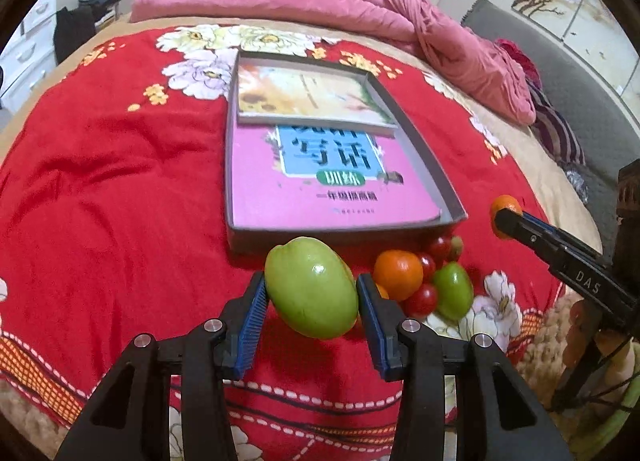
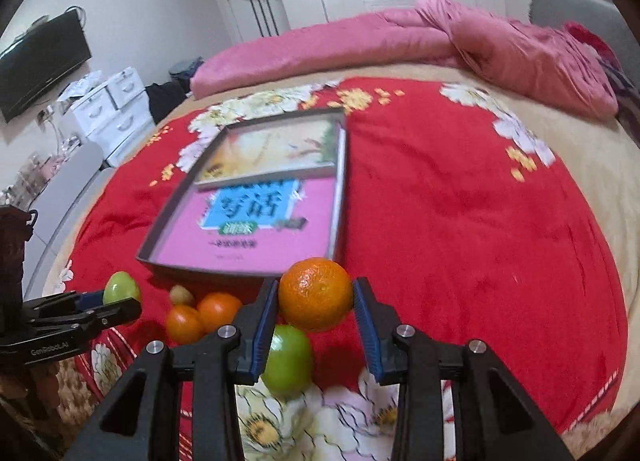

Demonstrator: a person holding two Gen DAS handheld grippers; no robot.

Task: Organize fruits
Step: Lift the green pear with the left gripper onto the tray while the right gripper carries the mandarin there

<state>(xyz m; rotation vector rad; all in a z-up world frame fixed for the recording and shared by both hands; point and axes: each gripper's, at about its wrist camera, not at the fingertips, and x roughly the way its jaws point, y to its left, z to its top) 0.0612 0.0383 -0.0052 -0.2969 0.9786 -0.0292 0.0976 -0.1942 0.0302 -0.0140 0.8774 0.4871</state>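
My left gripper [image 1: 311, 288] is shut on a large green fruit [image 1: 311, 287] and holds it above the red bedspread, just before the grey tray [image 1: 434, 171]. My right gripper [image 2: 316, 295] is shut on an orange [image 2: 315, 293], held above the bed near the tray's [image 2: 338, 197] near corner. A pile of fruit lies on the bed: an orange [image 1: 398, 273], a small green fruit [image 1: 454, 291] and several cherry tomatoes [image 1: 424, 299]. In the right wrist view the pile shows as two oranges [image 2: 202, 317] and a green fruit [image 2: 288, 361].
The tray holds a pink book [image 1: 320, 185] and a floral book [image 1: 312, 95] on top of it. A rolled pink quilt [image 1: 360, 5] lies at the far side of the bed. A grey headboard [image 1: 568, 73] is at the right.
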